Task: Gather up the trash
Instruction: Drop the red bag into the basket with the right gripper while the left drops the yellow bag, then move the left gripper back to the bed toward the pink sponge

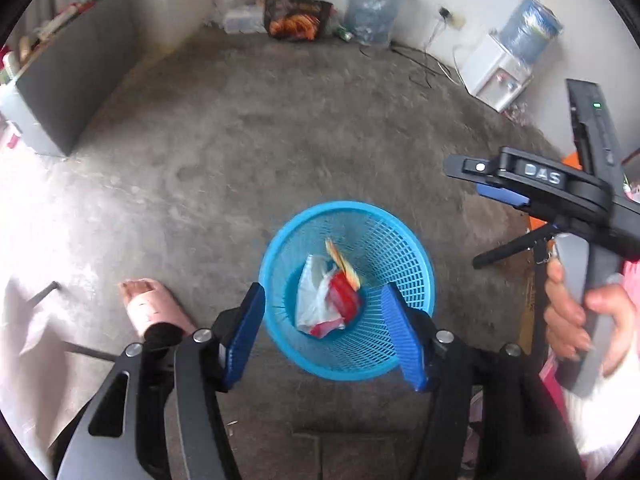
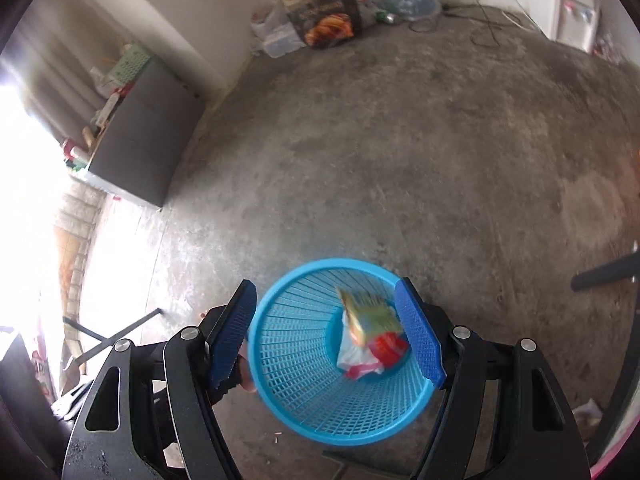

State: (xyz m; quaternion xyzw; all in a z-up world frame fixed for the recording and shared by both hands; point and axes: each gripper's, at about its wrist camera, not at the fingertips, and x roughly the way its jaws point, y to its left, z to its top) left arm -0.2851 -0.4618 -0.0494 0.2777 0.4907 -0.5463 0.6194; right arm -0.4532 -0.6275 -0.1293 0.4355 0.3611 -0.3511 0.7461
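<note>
A blue plastic mesh basket (image 1: 280, 240) (image 2: 276, 300) stands on the concrete floor. Inside it lie a crumpled white-and-red plastic bag (image 1: 320, 304) (image 2: 360, 360) and a yellow-green wrapper (image 1: 340, 260) (image 2: 368, 316). My left gripper (image 1: 323, 289) hangs open above the basket's mouth, nothing between its blue pads (image 1: 244, 332). My right gripper (image 2: 325, 283) also stands open and empty over the basket. In the left wrist view the right gripper (image 1: 464, 212) shows side-on at the right, held by a hand (image 1: 568, 308).
A bare foot (image 1: 148, 304) rests left of the basket. A grey cabinet (image 1: 72, 92) (image 2: 136, 148) stands along the left wall. A water dispenser (image 1: 500, 76), big water bottle (image 1: 372, 4), bags and cables line the far wall. Black metal legs (image 2: 112, 332) cross the floor at the left.
</note>
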